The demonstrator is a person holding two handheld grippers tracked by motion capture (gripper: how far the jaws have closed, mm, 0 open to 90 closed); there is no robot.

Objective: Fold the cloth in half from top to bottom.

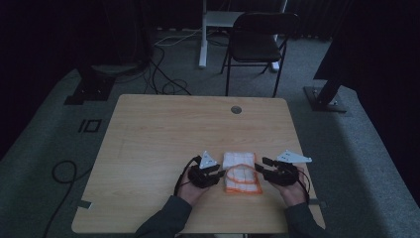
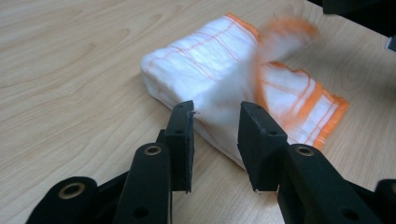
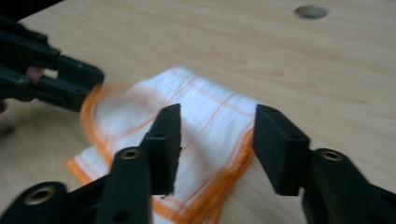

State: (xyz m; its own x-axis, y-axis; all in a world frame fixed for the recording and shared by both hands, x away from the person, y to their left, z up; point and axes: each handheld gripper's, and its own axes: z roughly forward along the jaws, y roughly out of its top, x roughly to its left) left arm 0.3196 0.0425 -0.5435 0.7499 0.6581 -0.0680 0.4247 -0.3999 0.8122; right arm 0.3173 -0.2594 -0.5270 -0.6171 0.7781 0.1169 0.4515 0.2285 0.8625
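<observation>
Folded white cloth with orange stripes (image 1: 240,172), lying flat near the table's (image 1: 148,139) near edge, right of centre. One orange-edged layer lifted and blurred above the stack. Left gripper (image 1: 214,174) just beside the cloth's left edge, jaws parted, with cloth between them in the left gripper view; whether gripped, cannot tell. Right gripper (image 1: 261,165) at the right edge, jaws wide apart, holding nothing. No containers anywhere on the table.
</observation>
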